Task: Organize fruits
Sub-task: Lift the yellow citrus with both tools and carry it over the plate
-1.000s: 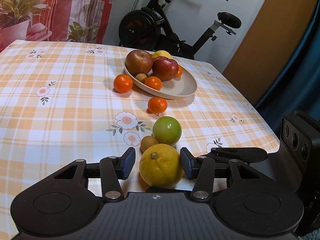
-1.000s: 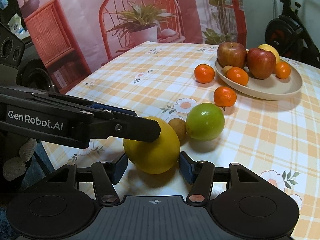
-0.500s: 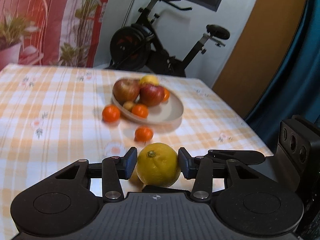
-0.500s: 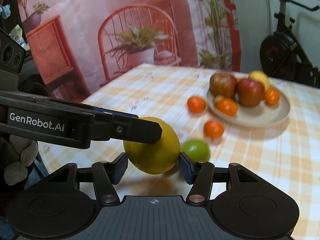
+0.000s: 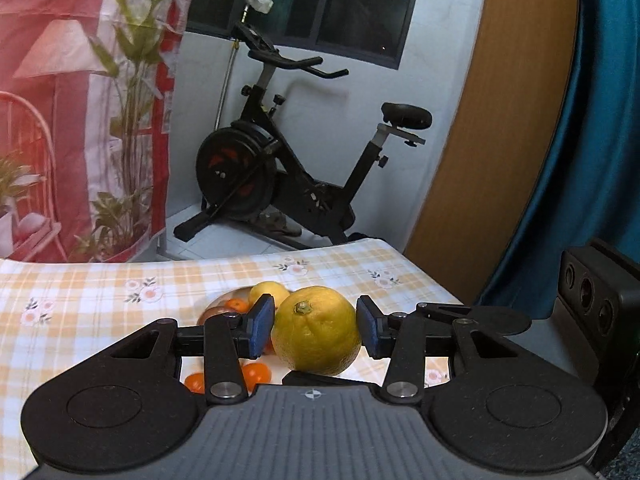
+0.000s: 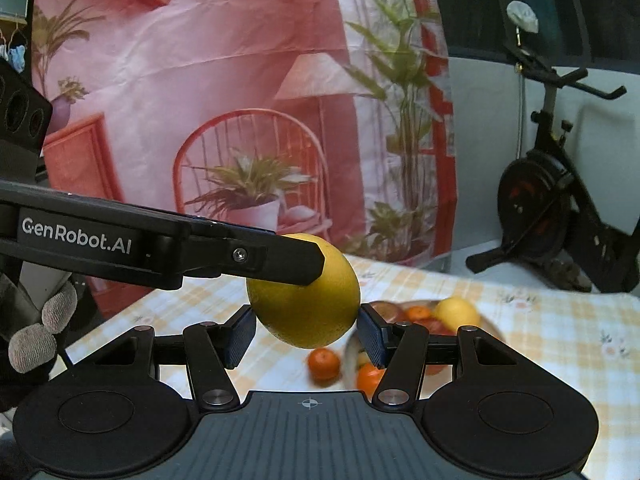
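A large yellow citrus (image 5: 320, 340) hangs above the checked table (image 5: 80, 300), well clear of the cloth. My left gripper (image 5: 316, 328) is shut on its two sides with the blue pads. My right gripper (image 6: 304, 332) is shut on the same citrus (image 6: 312, 312) crosswise; one left finger (image 6: 280, 260) lies across the fruit. Below and beyond, the beige plate (image 6: 492, 332) holds a lemon (image 6: 456, 312), apples and tangerines, blurred. Two loose tangerines (image 6: 325, 362) (image 6: 370, 378) lie on the cloth near the plate.
An exercise bike (image 5: 280, 176) stands behind the far table edge. A red printed backdrop (image 6: 240, 80) hangs at the left and a teal curtain (image 5: 580, 160) at the right. A gloved hand (image 6: 40, 328) holds the left gripper.
Both grippers have risen together with the yellow citrus, lifting it off the cloth. The green fruit and the small brown one have dropped out of view, and the plate sits lower in both views.
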{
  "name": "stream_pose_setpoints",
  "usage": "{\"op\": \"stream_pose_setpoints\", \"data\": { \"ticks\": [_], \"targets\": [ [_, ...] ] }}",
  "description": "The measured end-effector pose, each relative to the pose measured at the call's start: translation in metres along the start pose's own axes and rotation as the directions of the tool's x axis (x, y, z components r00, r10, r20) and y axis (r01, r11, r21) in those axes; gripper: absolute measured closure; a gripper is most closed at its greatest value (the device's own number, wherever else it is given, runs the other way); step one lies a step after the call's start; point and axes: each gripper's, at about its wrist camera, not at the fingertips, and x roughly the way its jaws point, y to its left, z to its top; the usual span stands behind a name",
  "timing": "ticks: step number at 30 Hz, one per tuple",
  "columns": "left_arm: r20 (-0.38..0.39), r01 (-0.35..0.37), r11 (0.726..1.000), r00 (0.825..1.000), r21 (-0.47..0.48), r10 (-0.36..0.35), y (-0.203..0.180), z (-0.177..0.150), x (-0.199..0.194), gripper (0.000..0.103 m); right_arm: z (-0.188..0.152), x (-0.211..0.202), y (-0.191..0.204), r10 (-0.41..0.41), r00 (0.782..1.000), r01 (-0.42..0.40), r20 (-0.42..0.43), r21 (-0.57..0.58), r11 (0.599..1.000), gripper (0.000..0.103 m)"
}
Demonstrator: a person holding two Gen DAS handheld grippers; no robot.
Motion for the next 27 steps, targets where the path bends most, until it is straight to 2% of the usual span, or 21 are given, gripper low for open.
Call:
{"op": "stream_pose_setpoints", "data": {
  "ticks": [5,12,18,27],
  "targets": [
    [-0.075,0.006,1.0,0.997,0.007,-0.006,-0.006,-0.002,0.042,0.055,-0.009,0.013,-0.033,-0.019,0.998,0.021,-0.052,0.028,0.999,0.051],
    [-0.184,0.037,0.999,0.982,0.003,-0.036,-0.009,-0.003,0.112,0.055,-0.035,0.037,-0.087,-0.032,0.991,0.049,-0.131,0.126,0.991,0.051],
    [-0.248,0.043,0.998,0.968,0.036,-0.033,-0.013,0.002,0.161,0.054,-0.049,0.057,-0.127,-0.054,0.983,0.079,-0.173,0.143,0.987,0.051],
    [-0.316,0.029,0.999,0.949,0.031,-0.018,-0.012,-0.002,0.196,0.054,-0.064,0.085,-0.157,-0.049,0.975,0.082,-0.217,0.148,0.986,0.051]
  ]
}}
